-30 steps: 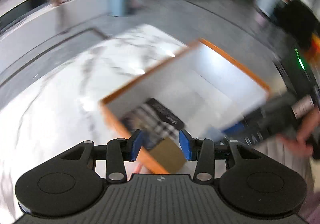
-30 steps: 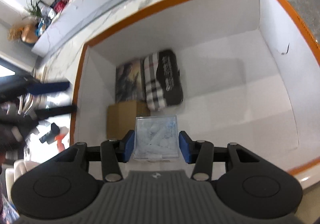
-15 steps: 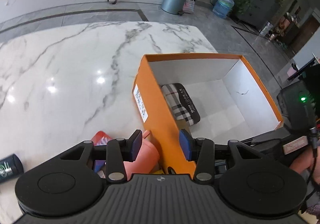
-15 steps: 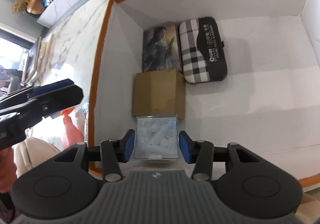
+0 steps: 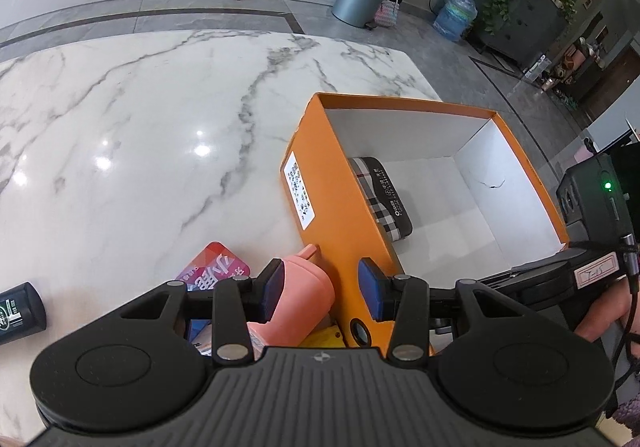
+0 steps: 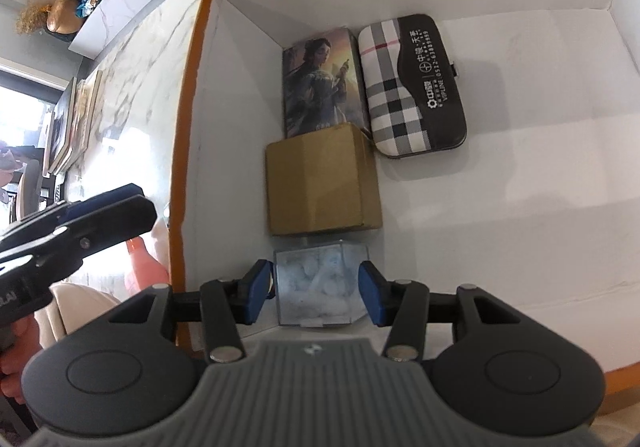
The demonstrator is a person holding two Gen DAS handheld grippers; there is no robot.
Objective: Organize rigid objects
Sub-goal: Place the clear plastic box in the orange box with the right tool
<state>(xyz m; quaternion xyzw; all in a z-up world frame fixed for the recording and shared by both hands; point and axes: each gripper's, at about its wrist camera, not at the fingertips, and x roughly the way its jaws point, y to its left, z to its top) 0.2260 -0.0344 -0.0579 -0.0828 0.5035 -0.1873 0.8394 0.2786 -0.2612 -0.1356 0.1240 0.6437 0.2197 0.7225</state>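
Note:
An orange box with a white inside stands on the marble table. It holds a picture-printed box, a plaid case and a brown cardboard box. My right gripper is shut on a clear plastic box, low inside the orange box and just in front of the cardboard box. My left gripper is open outside the orange box's left wall, over a pink bottle lying on the table; nothing is gripped.
A red printed tin, a dark green bottle and a yellow item lie on the marble table near the pink bottle. The right half of the orange box's floor is bare. A hand holds the right gripper at its near corner.
The left gripper rolled and swung from over the orange box to beside its left wall, above the pink bottle. The right gripper sank with the clear box toward the box's near left corner.

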